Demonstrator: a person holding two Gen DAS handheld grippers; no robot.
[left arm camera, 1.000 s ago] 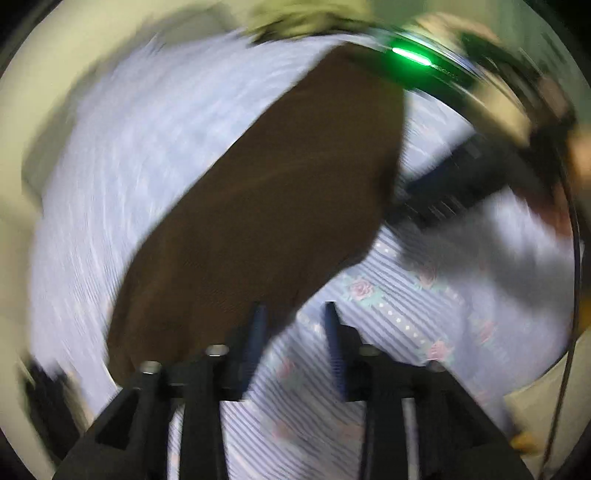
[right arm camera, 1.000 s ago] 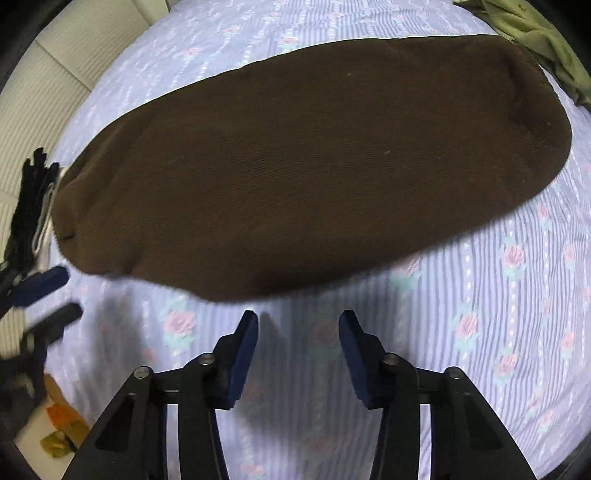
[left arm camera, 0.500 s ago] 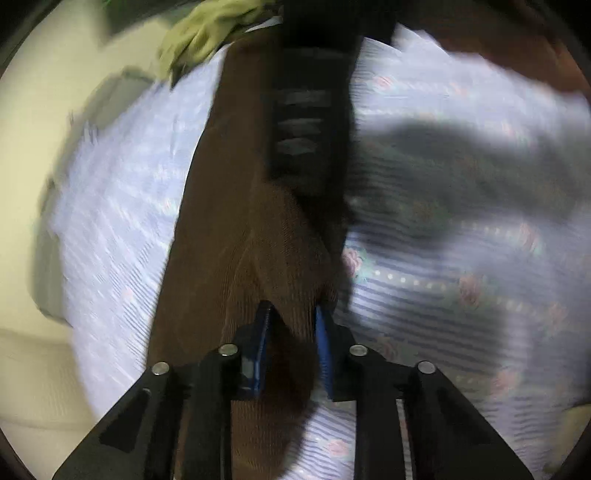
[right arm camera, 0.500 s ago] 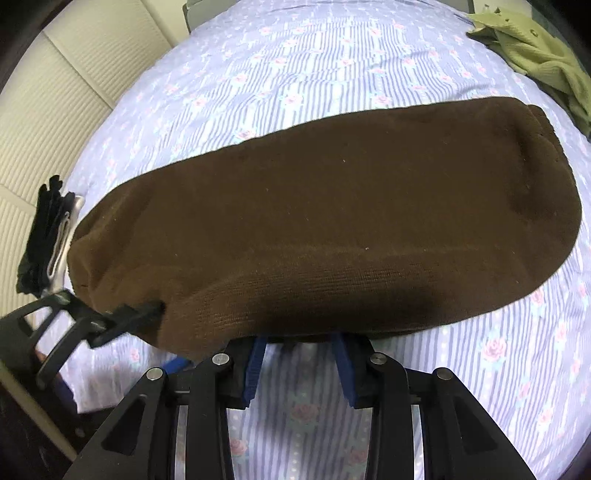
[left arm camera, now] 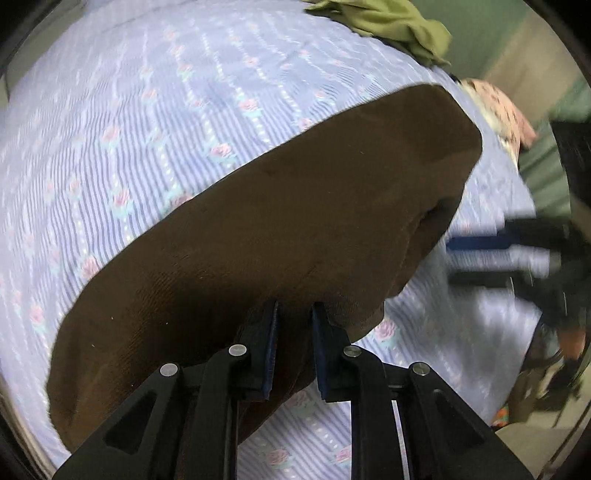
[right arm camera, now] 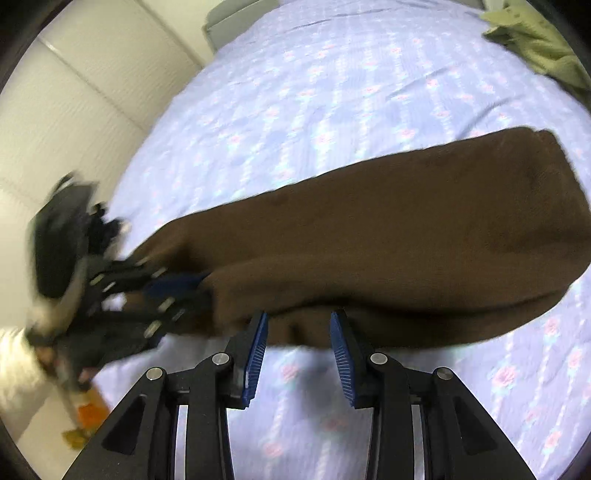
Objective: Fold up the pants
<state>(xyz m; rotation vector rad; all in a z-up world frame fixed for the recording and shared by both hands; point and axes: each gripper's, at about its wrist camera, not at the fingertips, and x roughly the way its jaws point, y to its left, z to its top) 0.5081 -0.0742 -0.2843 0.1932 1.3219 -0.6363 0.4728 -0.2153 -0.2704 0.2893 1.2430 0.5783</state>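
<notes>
Bed (left arm camera: 155,122): covered by a lavender striped sheet with rose print; spread ahead of both hand-held grippers.

Pants (left arm camera: 280,236): brown, folded lengthwise, laid on the bed directly ahead of both tools; near edge pinched and lifted.

Olive garment (left arm camera: 391,26): crumpled at the far edge of the bed, partly cut off.

Left hand-held gripper (left arm camera: 294,332): closed on the pants' near edge, cloth held between the blue pads.

Right hand-held gripper (right arm camera: 298,328): jaws parted, nothing held; pants edge just beyond the tips. Blurred in the left view.

No writing or labels can be read.
</notes>
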